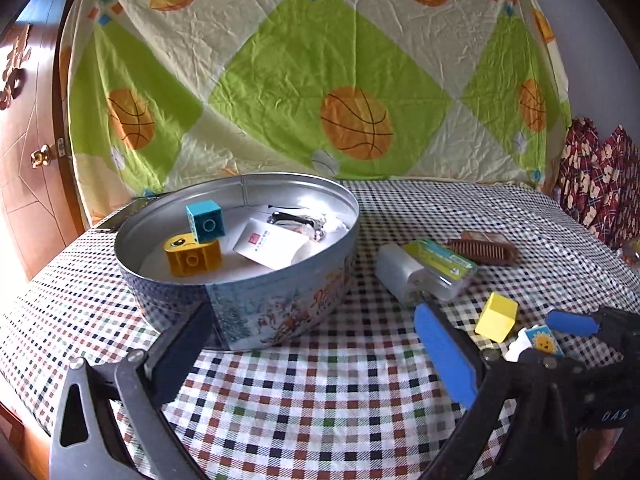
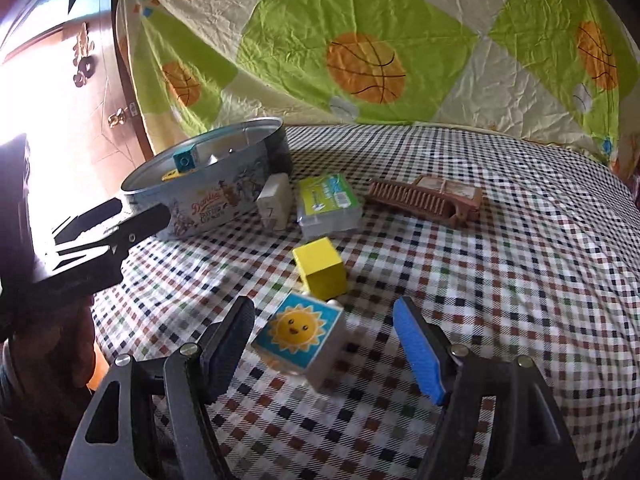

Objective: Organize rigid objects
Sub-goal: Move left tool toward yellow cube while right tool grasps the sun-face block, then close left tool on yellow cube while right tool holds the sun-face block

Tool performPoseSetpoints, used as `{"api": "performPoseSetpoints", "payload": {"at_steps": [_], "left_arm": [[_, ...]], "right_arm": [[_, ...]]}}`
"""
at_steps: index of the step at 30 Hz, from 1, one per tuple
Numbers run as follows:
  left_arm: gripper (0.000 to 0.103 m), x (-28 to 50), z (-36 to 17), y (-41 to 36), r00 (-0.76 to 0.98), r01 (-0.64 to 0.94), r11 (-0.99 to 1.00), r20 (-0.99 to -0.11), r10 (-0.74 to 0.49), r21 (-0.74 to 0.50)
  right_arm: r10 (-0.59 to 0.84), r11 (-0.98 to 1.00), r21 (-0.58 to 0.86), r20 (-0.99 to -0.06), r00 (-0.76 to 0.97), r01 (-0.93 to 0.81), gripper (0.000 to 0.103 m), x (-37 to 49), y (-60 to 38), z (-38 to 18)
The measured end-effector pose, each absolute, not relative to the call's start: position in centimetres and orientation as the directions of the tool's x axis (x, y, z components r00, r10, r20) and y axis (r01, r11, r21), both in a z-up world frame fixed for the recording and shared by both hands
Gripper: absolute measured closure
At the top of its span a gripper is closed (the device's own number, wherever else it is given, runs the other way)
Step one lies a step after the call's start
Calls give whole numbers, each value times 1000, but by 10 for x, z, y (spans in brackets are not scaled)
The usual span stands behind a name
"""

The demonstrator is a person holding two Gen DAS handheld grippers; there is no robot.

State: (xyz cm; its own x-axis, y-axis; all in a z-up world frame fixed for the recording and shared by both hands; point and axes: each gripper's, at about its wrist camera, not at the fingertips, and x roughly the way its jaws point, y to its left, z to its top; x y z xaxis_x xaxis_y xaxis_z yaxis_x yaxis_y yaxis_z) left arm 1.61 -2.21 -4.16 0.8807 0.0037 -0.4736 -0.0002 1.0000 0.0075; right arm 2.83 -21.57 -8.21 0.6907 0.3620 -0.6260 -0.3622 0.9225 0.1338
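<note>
A round metal tin (image 1: 248, 304) stands on the checked cloth; it also shows in the right wrist view (image 2: 208, 200). It holds a teal brick (image 1: 205, 221), a yellow brick (image 1: 192, 257), a white card (image 1: 268, 244) and other small items. My left gripper (image 1: 316, 356) is open and empty just in front of the tin. My right gripper (image 2: 324, 344) is open around a white brick with a sun picture (image 2: 300, 336), which lies on the cloth between the fingers. A yellow cube (image 2: 320, 266) lies just beyond it.
A white charger (image 2: 274, 200), a green-labelled clear box (image 2: 328, 204) and a brown comb (image 2: 424, 198) lie right of the tin. A patterned sheet (image 1: 320, 60) hangs behind. A wooden door (image 1: 28, 140) is at left.
</note>
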Motion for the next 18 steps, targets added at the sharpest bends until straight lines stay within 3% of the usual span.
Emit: {"api": "performPoseSetpoints", "payload": {"at_steps": [5, 6, 7, 8, 10, 11, 18], "left_arm": [[1, 18, -41, -27, 877, 20, 1000, -480, -16, 3], [1, 19, -41, -28, 876, 24, 1000, -482, -21, 1], [1, 20, -41, -29, 875, 28, 1000, -483, -25, -1], [1, 20, -41, -30, 875, 31, 1000, -484, -27, -1], [1, 22, -40, -33, 873, 42, 999, -486, -38, -1], [1, 23, -40, -36, 872, 49, 999, -488, -43, -1], [1, 33, -40, -64, 854, 115, 993, -512, -96, 6]], "right_arm": [[336, 927, 100, -650, 682, -362, 30, 32, -208, -88], [340, 924, 98, -650, 679, -369, 35, 32, -207, -88], [345, 922, 100, -650, 677, -374, 48, 32, -207, -89], [347, 922, 103, -648, 678, -373, 55, 32, -207, -89], [343, 926, 108, -636, 691, -361, 60, 31, -209, -89], [341, 929, 112, -626, 701, -352, 68, 30, -212, -87], [290, 953, 98, -569, 769, -287, 69, 29, -233, -72]]}}
